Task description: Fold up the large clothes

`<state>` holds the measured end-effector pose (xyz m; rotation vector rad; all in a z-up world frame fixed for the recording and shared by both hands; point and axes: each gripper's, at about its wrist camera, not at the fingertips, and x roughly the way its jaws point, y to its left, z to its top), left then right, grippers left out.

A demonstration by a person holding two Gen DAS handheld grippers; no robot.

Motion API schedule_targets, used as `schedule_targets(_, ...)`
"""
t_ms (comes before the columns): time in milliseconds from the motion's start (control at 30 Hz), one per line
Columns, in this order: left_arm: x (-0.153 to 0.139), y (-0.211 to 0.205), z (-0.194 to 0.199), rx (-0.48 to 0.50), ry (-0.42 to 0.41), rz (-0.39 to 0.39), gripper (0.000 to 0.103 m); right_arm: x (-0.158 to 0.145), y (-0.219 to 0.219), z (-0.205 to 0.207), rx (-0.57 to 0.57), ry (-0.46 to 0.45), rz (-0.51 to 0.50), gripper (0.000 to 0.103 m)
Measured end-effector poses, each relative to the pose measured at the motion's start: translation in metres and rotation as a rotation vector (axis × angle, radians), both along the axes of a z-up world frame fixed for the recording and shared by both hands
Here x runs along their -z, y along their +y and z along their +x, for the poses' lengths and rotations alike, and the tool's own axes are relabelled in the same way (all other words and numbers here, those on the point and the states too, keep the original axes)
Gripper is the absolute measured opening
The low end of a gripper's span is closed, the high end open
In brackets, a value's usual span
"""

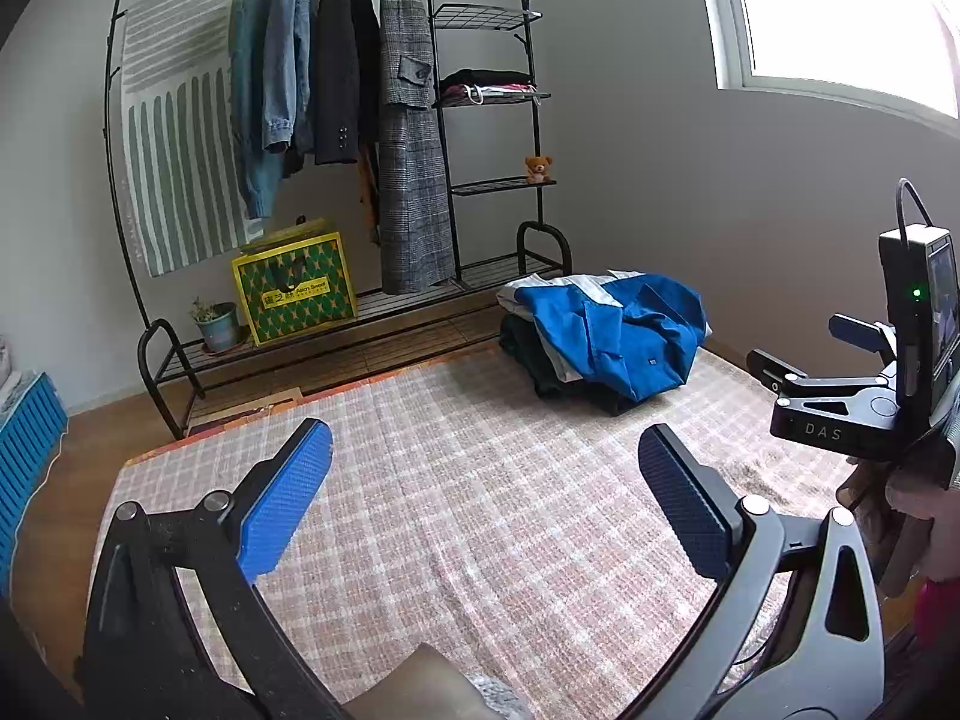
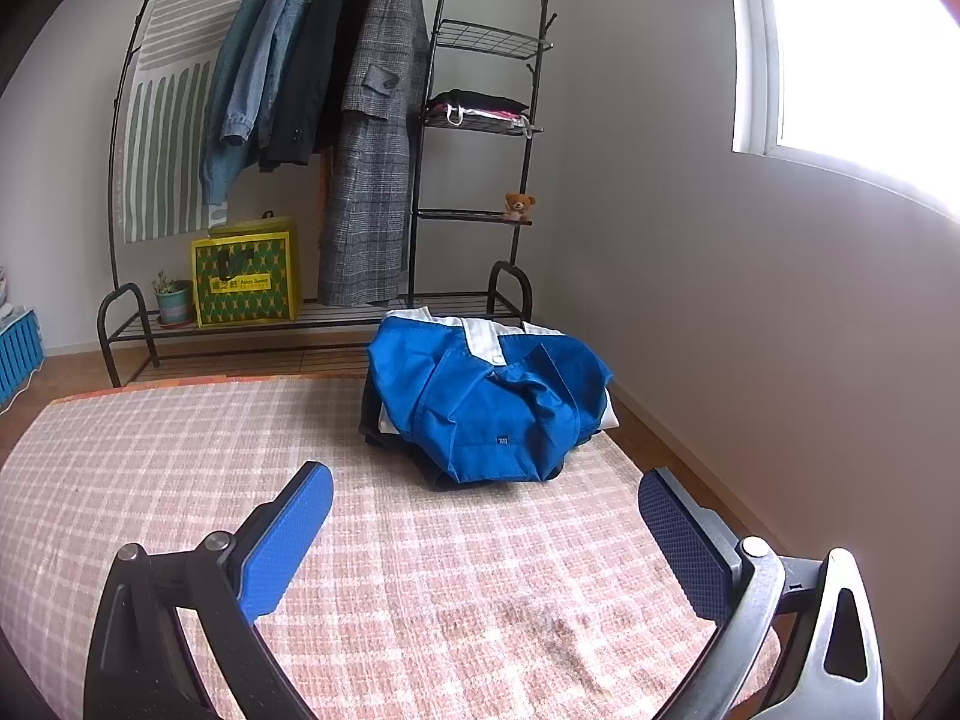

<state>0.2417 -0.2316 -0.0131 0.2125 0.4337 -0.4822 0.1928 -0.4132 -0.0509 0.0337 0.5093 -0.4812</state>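
Note:
A blue and white jacket [image 1: 624,330] lies folded on top of a small pile of dark and white clothes at the far right of the pink checked rug [image 1: 480,510]. It also shows in the right wrist view [image 2: 492,402], ahead of the fingers. My left gripper [image 1: 486,504] is open and empty above the rug, well short of the pile. My right gripper [image 2: 486,546] is open and empty, a little before the pile. The right gripper's body [image 1: 864,396] shows at the right edge of the left wrist view.
A black clothes rack [image 1: 336,138] with several hanging coats stands against the back wall. On its base sit a yellow-green bag [image 1: 294,288] and a potted plant [image 1: 216,324]. A teddy bear [image 1: 538,169] sits on a side shelf. A blue crate [image 1: 30,456] is at left. A window [image 1: 840,18] is at right.

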Motion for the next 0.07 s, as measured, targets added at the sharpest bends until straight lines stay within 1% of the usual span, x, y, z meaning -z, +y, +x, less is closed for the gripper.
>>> schedule_targets(67,-0.0007,0.0017,0.0007,-0.004,0.001,-0.002,0.103,0.0004,-0.0003,0.0009,-0.001,0.002,0.000,0.103)
